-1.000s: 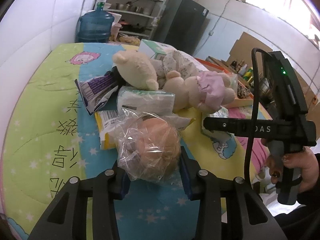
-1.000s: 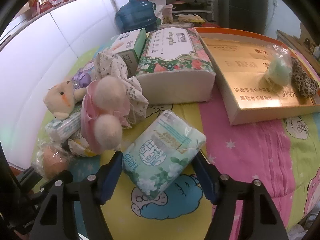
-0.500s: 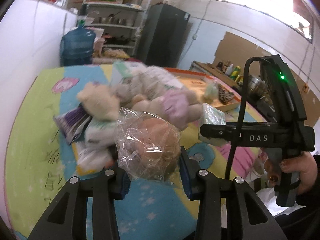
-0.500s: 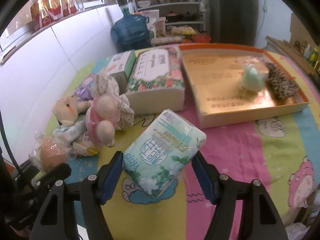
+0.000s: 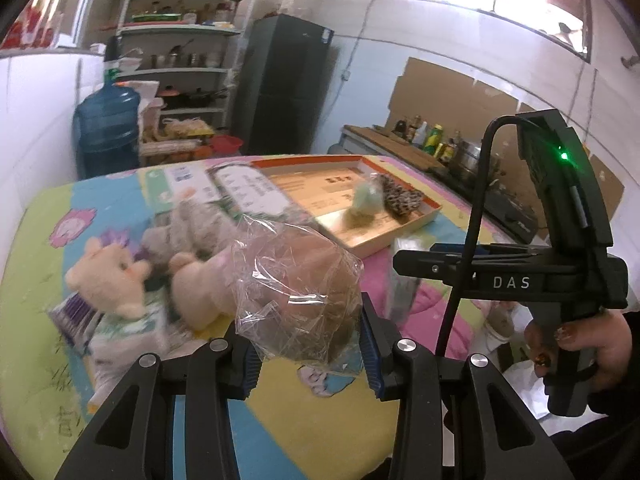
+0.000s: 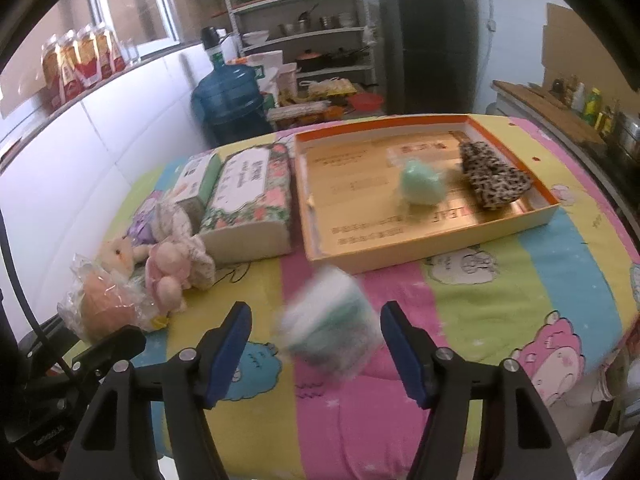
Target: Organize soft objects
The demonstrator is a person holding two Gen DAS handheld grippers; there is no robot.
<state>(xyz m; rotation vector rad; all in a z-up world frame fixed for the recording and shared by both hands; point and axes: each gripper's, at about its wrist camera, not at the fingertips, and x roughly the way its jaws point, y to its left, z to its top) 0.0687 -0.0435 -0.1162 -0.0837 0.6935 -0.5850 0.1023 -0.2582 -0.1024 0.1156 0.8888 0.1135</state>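
My left gripper [image 5: 308, 344] is shut on a peach soft toy in a crinkly clear bag [image 5: 296, 300], held above the bright cartoon sheet. My right gripper [image 6: 316, 344] stands wide. A green-and-white tissue pack [image 6: 328, 324] shows as a blur between its blue pads [image 6: 230, 344]. The pack looks small, with sheet visible between it and the left pad, so it seems loose. In the left wrist view the same pack [image 5: 404, 276] hangs blurred below the right gripper's fingers. An orange tray [image 6: 440, 248] beyond holds a bagged mint toy [image 6: 420, 188] and a leopard-print piece [image 6: 496, 184].
A floral tissue box [image 6: 248, 200] and a smaller green box [image 6: 196, 176] lie left of the tray. Plush toys [image 6: 168, 272] and flat packets are piled at the sheet's left. A water jug [image 6: 228, 100], shelves and a dark fridge stand behind. A person's hand [image 5: 576, 340] holds the right gripper.
Both grippers have risen and swung toward the tray. The bagged toy stays clamped in the left. The tissue pack, which filled the right jaws before, now looks smaller, blurred and lower.
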